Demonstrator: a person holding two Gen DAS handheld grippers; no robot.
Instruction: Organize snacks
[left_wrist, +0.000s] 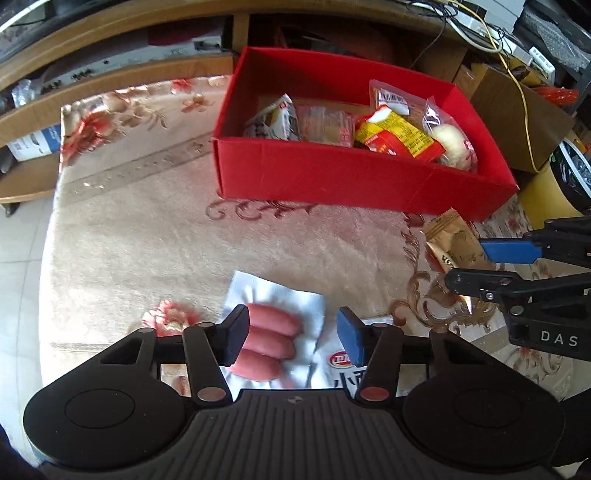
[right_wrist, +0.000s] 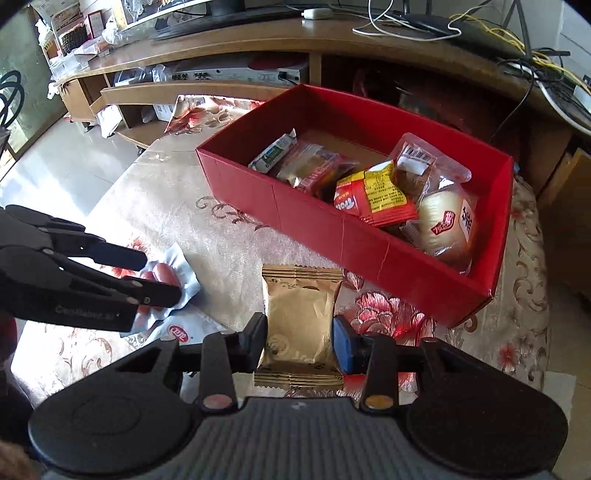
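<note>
A red box (left_wrist: 332, 173) (right_wrist: 295, 218) sits on the floral cloth and holds several wrapped snacks (left_wrist: 395, 133) (right_wrist: 373, 195). A sausage pack (left_wrist: 275, 339) (right_wrist: 162, 280) lies on the cloth in front of it. My left gripper (left_wrist: 291, 334) is open, its fingers on either side of the sausage pack. A gold snack packet (right_wrist: 299, 321) (left_wrist: 452, 245) lies near the box's front. My right gripper (right_wrist: 299, 341) straddles this packet, pads close to its sides; it also shows in the left wrist view (left_wrist: 484, 266).
The cloth-covered table (left_wrist: 147, 240) ends at tiled floor (right_wrist: 66, 166) on the left. A wooden TV cabinet (right_wrist: 221, 48) with electronics and cables stands behind the box. A cardboard box (left_wrist: 517, 110) and a yellow container (left_wrist: 546, 192) stand at the right.
</note>
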